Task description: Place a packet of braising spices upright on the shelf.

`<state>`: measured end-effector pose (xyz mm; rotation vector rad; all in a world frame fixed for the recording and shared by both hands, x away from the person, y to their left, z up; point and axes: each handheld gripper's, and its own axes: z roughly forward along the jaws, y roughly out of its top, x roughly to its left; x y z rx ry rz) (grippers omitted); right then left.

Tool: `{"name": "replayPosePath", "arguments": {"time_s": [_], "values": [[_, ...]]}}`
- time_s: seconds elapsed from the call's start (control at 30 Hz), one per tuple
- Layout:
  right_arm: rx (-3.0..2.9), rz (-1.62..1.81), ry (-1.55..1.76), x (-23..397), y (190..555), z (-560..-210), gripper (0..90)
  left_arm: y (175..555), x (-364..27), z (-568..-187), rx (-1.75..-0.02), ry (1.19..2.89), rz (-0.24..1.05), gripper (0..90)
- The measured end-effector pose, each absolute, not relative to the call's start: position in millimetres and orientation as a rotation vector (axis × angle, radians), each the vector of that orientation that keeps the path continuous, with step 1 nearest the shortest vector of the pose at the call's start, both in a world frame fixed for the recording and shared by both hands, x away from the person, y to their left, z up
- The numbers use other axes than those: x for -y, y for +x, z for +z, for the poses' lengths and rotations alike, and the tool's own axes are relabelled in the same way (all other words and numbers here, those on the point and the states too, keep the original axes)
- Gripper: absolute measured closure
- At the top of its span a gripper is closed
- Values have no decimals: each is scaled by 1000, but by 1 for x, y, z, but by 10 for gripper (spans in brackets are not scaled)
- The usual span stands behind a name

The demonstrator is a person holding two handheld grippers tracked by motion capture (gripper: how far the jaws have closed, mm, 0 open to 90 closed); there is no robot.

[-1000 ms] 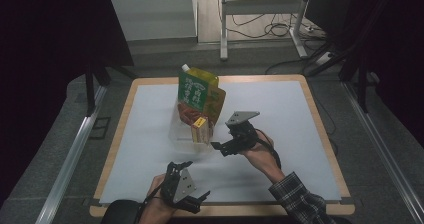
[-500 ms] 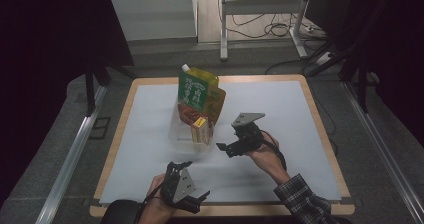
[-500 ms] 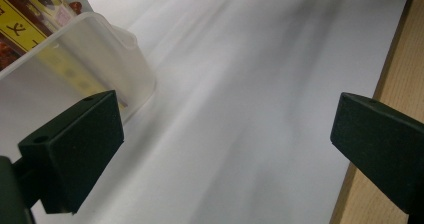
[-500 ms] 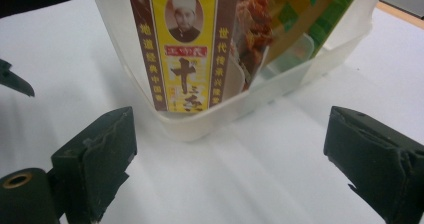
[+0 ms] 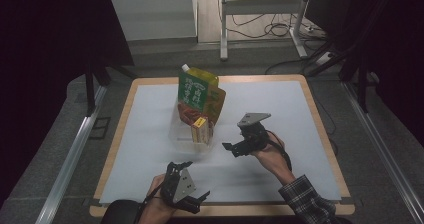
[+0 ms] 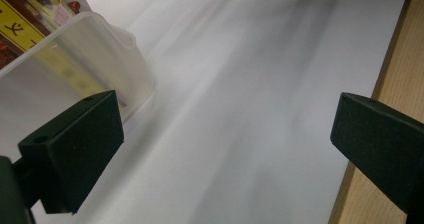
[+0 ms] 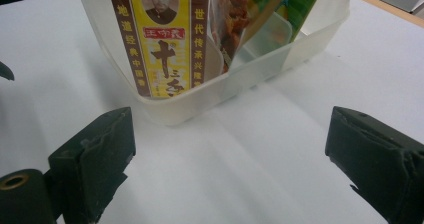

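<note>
High view: a clear plastic bin (image 5: 190,136) stands on the white sheet (image 5: 280,99) that covers the table (image 5: 312,96), left of the table's centre and nearer the far edge than the near one. The bin holds several packs standing upright: a green pouch (image 5: 194,89) with a white cap at the far end, an orange-brown pack (image 5: 216,101) beside it, and a yellow box (image 5: 200,129) at the near end.

The right gripper (image 5: 231,147) is just right of the bin's near end, apart from it, with its jaws pointing toward the bin. The left gripper (image 5: 196,202) sits at the near edge of the table, well apart from the bin.

Right gripper view: the jaws are spread wide with nothing between them, above bare sheet. The bin (image 7: 260,69) stands just ahead of them, not touching. The yellow box (image 7: 160,34), with brown side bands and printed characters, leans against the bin's near wall.

Left gripper view: the jaws are spread wide and hold nothing. A rounded corner of the bin (image 6: 117,59) lies beyond the left jaw. The wooden table edge (image 6: 395,69) runs behind the right jaw.
</note>
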<state>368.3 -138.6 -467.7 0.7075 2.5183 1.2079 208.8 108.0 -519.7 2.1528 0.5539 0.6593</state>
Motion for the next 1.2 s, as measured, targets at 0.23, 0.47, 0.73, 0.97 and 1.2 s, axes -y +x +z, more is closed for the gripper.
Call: {"name": "replayPosePath", "arguments": {"time_s": [0.23,0.47,0.73,0.97,1.2], "values": [[-2522,1188,704,142,367,-469,54,209,-108,-520,-553,2154,660,2],[-2520,1185,706,149,365,-468,45,209,-108,-520,-552,2158,664,2],[-2510,1179,719,160,359,-467,38,209,-108,-520,-556,2161,665,2],[-2508,1176,723,166,355,-467,32,209,-108,-520,-559,2156,664,2],[-2508,1166,707,171,351,-467,23,210,-108,-520,-557,2167,666,2]]}}
